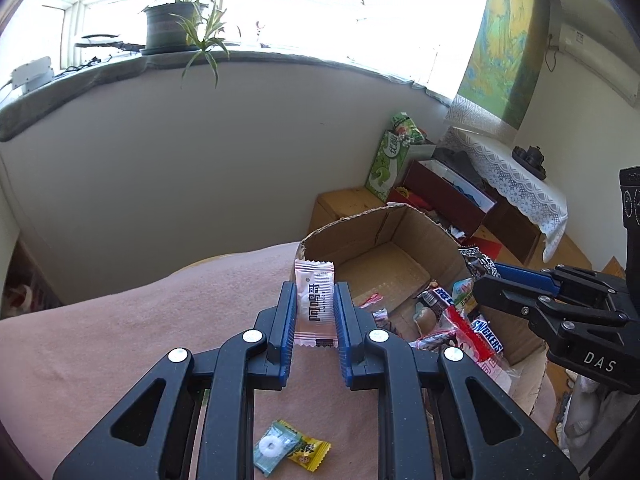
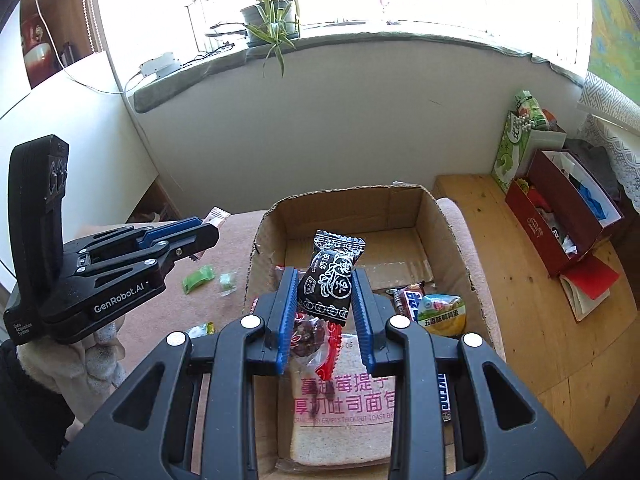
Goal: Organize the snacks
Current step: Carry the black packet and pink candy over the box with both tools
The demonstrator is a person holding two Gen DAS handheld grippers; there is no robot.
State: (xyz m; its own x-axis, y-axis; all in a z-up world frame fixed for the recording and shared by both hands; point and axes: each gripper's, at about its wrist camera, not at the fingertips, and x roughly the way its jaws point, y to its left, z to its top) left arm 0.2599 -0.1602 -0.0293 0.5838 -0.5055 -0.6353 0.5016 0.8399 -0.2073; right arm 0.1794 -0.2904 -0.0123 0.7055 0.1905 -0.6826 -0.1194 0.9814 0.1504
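Observation:
My left gripper [image 1: 315,308] is shut on a pale pink snack sachet [image 1: 314,300] with black print, held above the pink blanket just left of the cardboard box [image 1: 360,232]. Over the box, my right gripper [image 2: 325,292] is shut on a black snack packet [image 2: 330,276] with white characters. Inside the cardboard box [image 2: 448,224] lie a toast bread pack [image 2: 344,408], a Snickers bar [image 1: 488,340], a small round cup [image 2: 442,314] and other wrapped snacks. In the right wrist view the left gripper [image 2: 208,232] shows at the left, the sachet tip poking past it.
Two wrapped candies [image 1: 290,446] lie on the pink blanket [image 1: 120,340] under my left gripper; green candies [image 2: 198,278] lie left of the box. A red box [image 2: 560,220] and green carton [image 2: 512,148] stand on the wooden surface at right. A potted plant [image 1: 176,20] sits on the sill.

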